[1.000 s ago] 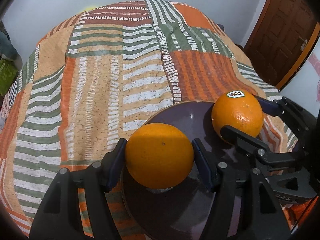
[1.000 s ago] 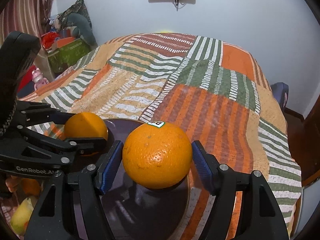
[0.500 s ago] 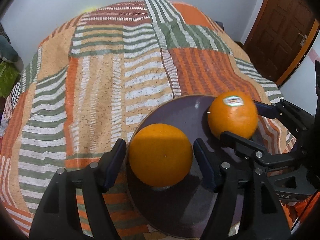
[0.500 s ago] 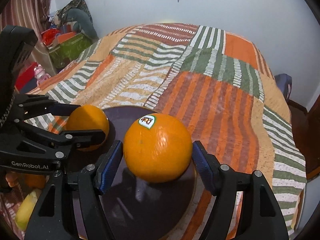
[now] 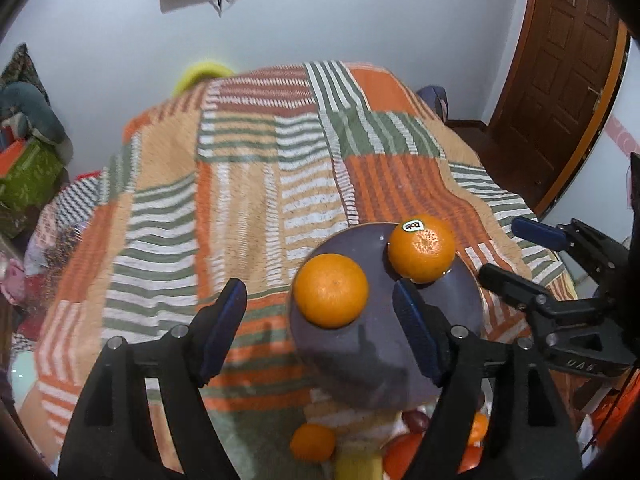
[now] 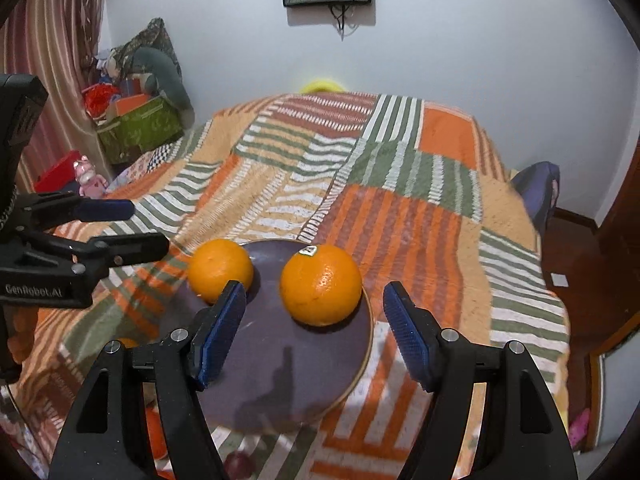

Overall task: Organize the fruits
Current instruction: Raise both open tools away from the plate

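Left wrist view: the left gripper (image 5: 318,330) is spread wide and grasps nothing. The plain orange (image 5: 330,290) sits on the dark plate (image 5: 376,356), near the plate's left rim, apart from both blue pads. The stickered orange (image 5: 422,249) sits at the plate's far edge. More fruit (image 5: 313,442) lies on the bed (image 5: 240,200) just nearer than the plate, partly hidden by the gripper frame.

Right wrist view: the right gripper (image 6: 314,334) is likewise released, its jaws well apart. The stickered orange (image 6: 321,285) rests near the plate's (image 6: 280,372) right rim; the plain orange (image 6: 220,270) sits at the plate's far left edge.

Risk, as I judge it: both oranges sit close to the plate's rim on a soft bed, so a nudge from either gripper, or pressure on the blanket beside the plate, could tilt it and roll them off.
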The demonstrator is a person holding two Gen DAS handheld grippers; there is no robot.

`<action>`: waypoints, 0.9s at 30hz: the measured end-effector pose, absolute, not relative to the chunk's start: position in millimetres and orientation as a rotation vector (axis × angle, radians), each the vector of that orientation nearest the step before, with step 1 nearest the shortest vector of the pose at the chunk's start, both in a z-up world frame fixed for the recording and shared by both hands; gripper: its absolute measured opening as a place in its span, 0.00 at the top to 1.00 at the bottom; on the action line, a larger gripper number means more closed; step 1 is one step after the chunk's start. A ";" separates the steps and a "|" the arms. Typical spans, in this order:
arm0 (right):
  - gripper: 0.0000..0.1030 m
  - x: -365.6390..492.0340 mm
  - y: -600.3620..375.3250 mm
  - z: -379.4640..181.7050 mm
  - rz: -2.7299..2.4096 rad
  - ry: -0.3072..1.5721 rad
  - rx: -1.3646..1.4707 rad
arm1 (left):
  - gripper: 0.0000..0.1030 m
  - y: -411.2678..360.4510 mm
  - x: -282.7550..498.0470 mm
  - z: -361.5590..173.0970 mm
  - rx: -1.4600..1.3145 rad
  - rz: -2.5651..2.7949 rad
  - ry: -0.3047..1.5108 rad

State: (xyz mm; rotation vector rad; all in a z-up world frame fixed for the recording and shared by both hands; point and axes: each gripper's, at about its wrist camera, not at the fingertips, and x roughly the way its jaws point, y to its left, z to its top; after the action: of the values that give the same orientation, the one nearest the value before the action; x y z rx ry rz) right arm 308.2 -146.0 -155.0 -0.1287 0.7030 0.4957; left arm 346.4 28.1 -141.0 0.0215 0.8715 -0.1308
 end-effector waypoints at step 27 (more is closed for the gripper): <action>0.34 183.2 -165.9 -159.1 0.456 0.751 -0.067 | 0.15 61.0 196.9 -112.4 0.063 -0.096 0.846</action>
State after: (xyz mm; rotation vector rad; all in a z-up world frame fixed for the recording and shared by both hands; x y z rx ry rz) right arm 183.2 -165.9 -159.1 -0.0673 0.7512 0.4559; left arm 196.9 61.0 -112.4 0.0632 0.8463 -0.0957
